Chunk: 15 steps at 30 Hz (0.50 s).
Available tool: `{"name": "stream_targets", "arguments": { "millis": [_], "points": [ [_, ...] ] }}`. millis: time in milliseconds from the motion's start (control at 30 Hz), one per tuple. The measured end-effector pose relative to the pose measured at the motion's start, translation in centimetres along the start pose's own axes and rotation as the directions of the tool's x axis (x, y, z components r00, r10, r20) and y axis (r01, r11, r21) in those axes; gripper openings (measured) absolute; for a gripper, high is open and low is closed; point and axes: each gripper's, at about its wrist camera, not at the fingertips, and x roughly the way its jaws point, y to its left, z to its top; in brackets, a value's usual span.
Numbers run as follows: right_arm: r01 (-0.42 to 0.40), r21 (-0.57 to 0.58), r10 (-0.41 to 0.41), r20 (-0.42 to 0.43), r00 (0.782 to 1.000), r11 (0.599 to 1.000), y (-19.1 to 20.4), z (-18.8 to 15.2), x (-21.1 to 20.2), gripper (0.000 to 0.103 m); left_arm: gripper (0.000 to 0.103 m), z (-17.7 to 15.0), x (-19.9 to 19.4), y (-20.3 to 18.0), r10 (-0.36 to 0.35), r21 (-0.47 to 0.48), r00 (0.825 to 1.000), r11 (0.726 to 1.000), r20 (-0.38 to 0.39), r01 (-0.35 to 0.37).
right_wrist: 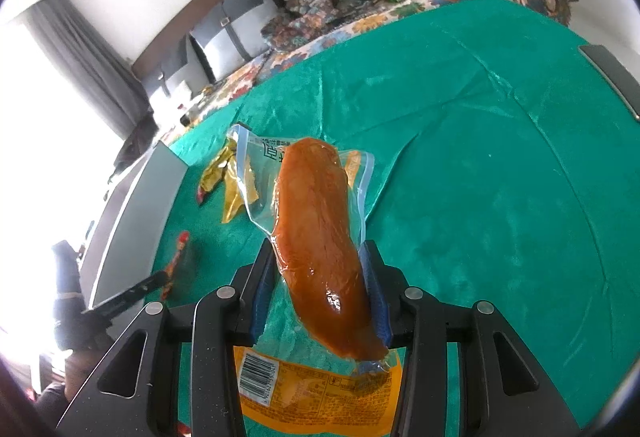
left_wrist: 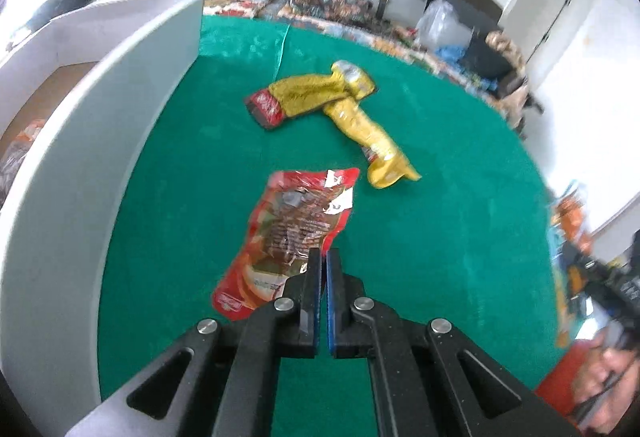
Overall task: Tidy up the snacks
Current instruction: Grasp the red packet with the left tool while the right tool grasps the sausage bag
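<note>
My left gripper (left_wrist: 324, 257) is shut, its blue pads pinching the near right edge of a red snack pouch (left_wrist: 296, 229) over the green cloth (left_wrist: 460, 217). In the right wrist view the same red pouch (right_wrist: 178, 261) hangs edge-on at the tip of that gripper (right_wrist: 166, 275). My right gripper (right_wrist: 318, 249) is shut on a clear vacuum pack holding a brown piece of meat (right_wrist: 320, 229), held above the cloth, with its orange label end toward the camera. Two yellow packets (left_wrist: 320, 93) (left_wrist: 368, 129) lie crossed farther out on the cloth, one with a red end.
A white open box (left_wrist: 120, 125) stands along the left of the cloth, with some packets inside. Its wall (right_wrist: 132, 213) shows at the left of the right wrist view. A dark flat edge (right_wrist: 612, 77) sits at the far right. A patterned bed with pillows lies behind. A hand (left_wrist: 600, 377) is at the lower right.
</note>
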Motion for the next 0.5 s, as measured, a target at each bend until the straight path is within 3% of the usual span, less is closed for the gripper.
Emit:
{"name": "stream_targets", "arguments": {
  "millis": [300,500],
  "points": [
    [-0.056,-0.048,0.055,-0.013,0.998,0.997,2.3,-0.8,0.1,0.044,0.0,-0.1,-2.9,1.7,-0.088,-0.093,0.994,0.991,0.058,0.093],
    [-0.068,-0.057,0.067,-0.02,0.998,0.996,3.0,-1.2,0.1,0.044,0.0,-0.3,-4.4,2.1,-0.085,-0.096,0.993,0.991,0.084,0.093]
  ]
}}
